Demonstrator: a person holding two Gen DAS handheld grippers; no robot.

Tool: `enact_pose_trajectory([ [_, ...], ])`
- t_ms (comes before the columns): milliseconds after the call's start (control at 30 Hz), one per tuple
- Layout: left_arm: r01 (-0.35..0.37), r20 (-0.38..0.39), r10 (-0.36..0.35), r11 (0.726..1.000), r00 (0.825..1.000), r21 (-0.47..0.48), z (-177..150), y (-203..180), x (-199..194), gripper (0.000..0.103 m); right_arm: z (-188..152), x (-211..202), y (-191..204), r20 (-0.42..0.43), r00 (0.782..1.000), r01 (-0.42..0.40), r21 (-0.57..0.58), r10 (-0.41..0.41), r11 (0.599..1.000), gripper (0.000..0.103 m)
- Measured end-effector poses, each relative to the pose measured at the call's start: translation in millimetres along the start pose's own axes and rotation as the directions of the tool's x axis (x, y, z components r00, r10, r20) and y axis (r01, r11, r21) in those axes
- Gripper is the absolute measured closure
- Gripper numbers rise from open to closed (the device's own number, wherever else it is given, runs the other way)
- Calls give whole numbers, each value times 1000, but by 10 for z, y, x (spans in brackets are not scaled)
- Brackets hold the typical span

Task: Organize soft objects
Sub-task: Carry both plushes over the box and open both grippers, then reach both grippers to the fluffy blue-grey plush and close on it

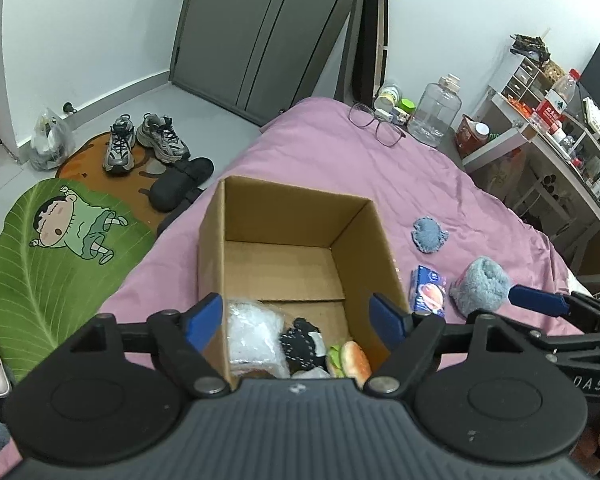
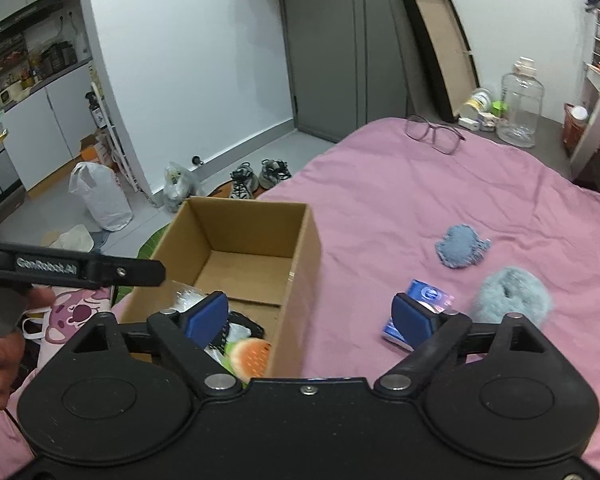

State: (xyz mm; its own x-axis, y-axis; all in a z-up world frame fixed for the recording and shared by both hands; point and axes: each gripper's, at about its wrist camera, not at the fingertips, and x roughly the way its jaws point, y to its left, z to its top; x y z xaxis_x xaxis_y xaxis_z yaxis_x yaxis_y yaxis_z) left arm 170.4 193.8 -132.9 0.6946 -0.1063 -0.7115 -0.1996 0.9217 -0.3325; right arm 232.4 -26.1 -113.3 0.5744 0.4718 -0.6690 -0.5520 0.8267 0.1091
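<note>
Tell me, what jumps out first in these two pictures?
An open brown cardboard box sits on the pink bedsheet, with a toy hamburger and crinkly clear plastic in its near end. Right of it lie a fluffy grey-blue ball, a flat blue knitted piece and a small blue packet.

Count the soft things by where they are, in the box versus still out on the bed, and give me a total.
In the box: 3 (clear plastic bag, black cloth, burger toy)
On the bed: 3 (flat blue toy, fluffy blue ball, tissue pack)
Total: 6
</note>
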Motion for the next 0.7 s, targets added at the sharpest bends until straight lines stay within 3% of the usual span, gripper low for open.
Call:
enact_pose_trajectory([
  [100, -4, 1, 4, 1000, 1000, 4, 6, -90, -43, 13, -29, -50, -125, -3, 1000, -1, 28, 1, 1000, 12],
  [300, -16, 10, 16, 1000, 1000, 15, 8, -304, -117, 3, -70, -168, -280, -2, 1000, 14, 26, -14, 1000, 7],
  [700, 6, 9, -7, 997, 1000, 77, 78, -780, -126, 0, -109, -404, -751, 38, 999, 11, 103, -15, 995, 0],
])
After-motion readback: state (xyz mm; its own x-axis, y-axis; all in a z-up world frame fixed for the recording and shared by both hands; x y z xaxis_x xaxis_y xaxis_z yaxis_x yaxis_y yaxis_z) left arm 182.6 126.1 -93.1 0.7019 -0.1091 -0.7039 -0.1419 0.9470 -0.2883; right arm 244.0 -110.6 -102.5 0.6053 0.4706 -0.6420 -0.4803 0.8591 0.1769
